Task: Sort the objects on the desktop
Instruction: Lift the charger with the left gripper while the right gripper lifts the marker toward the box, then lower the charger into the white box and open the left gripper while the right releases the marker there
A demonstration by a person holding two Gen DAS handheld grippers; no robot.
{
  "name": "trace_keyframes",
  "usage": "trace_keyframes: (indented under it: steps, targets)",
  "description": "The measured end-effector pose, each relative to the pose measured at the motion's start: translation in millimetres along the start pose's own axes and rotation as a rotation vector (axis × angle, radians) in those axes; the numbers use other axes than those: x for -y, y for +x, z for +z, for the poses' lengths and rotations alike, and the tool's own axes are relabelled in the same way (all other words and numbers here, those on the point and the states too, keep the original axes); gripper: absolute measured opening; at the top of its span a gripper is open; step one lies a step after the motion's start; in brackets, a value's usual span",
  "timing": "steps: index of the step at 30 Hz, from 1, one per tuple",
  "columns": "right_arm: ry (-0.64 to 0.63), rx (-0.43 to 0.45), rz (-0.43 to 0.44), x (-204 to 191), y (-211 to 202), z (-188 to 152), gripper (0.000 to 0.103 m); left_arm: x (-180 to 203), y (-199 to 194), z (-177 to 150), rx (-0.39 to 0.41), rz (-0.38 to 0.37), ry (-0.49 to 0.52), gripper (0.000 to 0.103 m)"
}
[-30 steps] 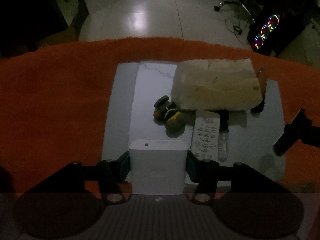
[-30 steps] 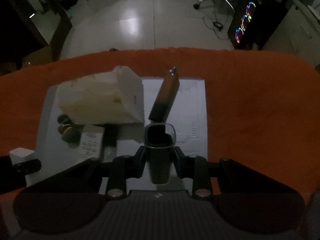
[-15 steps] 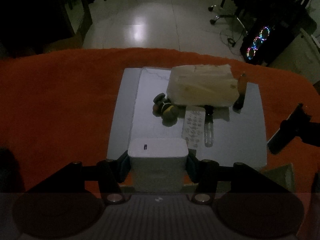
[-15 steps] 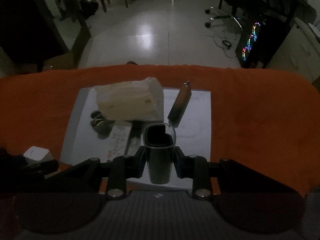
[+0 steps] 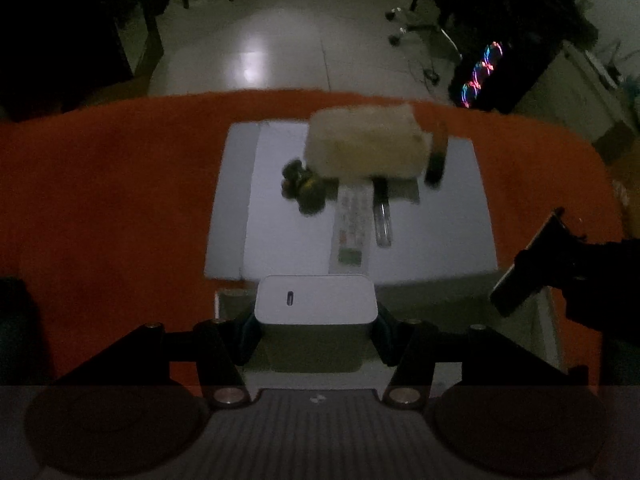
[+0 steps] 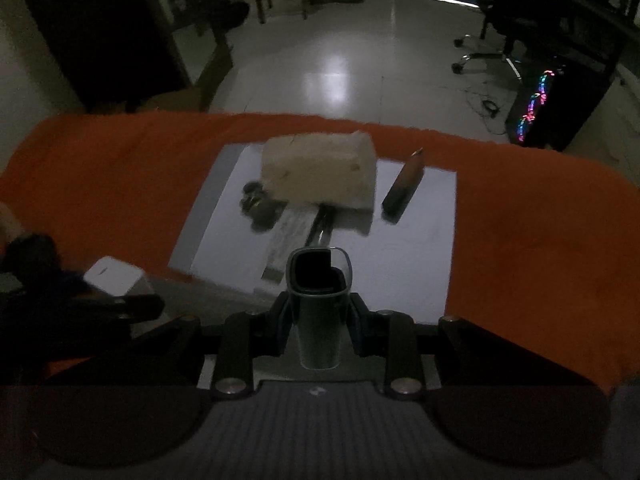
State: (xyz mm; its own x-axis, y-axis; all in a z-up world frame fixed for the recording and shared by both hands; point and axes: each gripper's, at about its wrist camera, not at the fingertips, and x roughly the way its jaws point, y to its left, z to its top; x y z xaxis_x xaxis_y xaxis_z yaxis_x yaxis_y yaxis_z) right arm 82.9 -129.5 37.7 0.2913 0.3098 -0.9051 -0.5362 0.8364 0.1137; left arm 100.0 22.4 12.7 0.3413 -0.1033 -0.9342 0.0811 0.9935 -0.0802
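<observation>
My left gripper (image 5: 316, 320) is shut on a white box-shaped charger (image 5: 316, 300), held above the near edge of the grey mat (image 5: 440, 224). My right gripper (image 6: 318, 320) is shut on a dark grey-green cup-like holder (image 6: 319, 312), also near the mat's front edge. On the mat lie a pale yellow tissue pack (image 5: 364, 144), a small dark toy figure (image 5: 304, 188), a white remote (image 5: 352, 224), a clear pen (image 5: 382, 216) and a brown tube (image 6: 404, 184). The charger also shows in the right wrist view (image 6: 114, 280).
An orange cloth (image 5: 100, 184) covers the table. A pale tray or box edge (image 5: 548, 320) lies below the mat's near side. Beyond the table are a tiled floor, an office chair (image 6: 484, 48) and a PC case with coloured fans (image 6: 536, 108).
Both grippers have pulled back and up from the mat with their objects held. The mat and its items now look smaller and farther off.
</observation>
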Motion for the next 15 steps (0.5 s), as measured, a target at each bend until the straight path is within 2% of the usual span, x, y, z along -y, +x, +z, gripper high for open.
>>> trace_keyframes:
  steps: [3,15]
  targets:
    - [0.009,-0.03,0.012,-1,8,-13,0.031,5,7,-17,-0.015,0.023,0.025,0.051]
    - [0.028,-0.132,0.0,10,48,-52,0.031,19,48,-47,-0.102,-0.003,0.039,0.051]
